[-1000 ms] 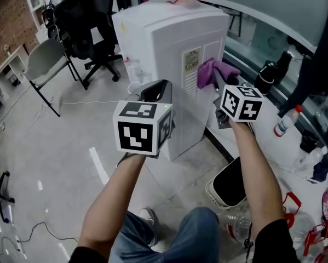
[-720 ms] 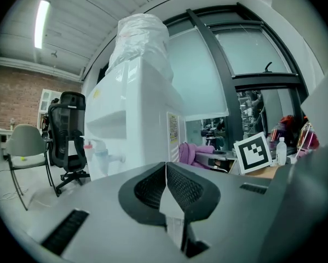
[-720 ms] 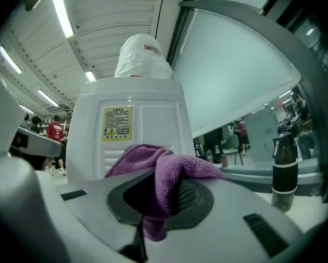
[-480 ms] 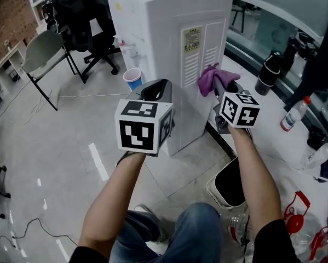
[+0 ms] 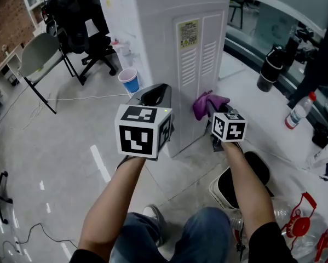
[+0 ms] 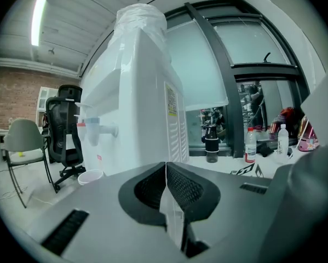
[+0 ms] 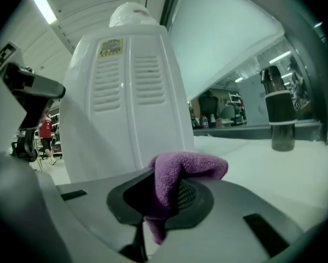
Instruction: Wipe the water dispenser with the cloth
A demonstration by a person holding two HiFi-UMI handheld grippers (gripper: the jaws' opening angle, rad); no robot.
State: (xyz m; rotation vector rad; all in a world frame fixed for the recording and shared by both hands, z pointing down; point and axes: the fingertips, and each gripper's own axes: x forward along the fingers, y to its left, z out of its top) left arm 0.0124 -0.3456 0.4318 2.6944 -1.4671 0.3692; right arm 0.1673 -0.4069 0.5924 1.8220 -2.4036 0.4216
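The white water dispenser (image 5: 169, 43) stands on the floor, its vented back panel (image 5: 199, 59) facing me. A purple cloth (image 5: 206, 103) is pinched in my right gripper (image 5: 212, 114) and hangs low against the panel's lower right part. In the right gripper view the cloth (image 7: 177, 175) bulges out between the shut jaws, with the dispenser (image 7: 122, 103) close ahead. My left gripper (image 5: 155, 95) is held at the dispenser's left side, jaws shut on nothing; its view shows the dispenser (image 6: 136, 108) and its taps (image 6: 98, 129).
A blue paper cup (image 5: 130, 81) stands by the dispenser's front. A black bin (image 5: 237, 182) sits under my right arm. A white ledge (image 5: 273, 114) at right carries a black flask (image 5: 271, 67) and bottles (image 5: 298, 111). Chairs (image 5: 40, 59) stand at the back left.
My right gripper has carried the cloth down the dispenser's back panel, from beside the label to near its lower part. The left gripper has barely moved.
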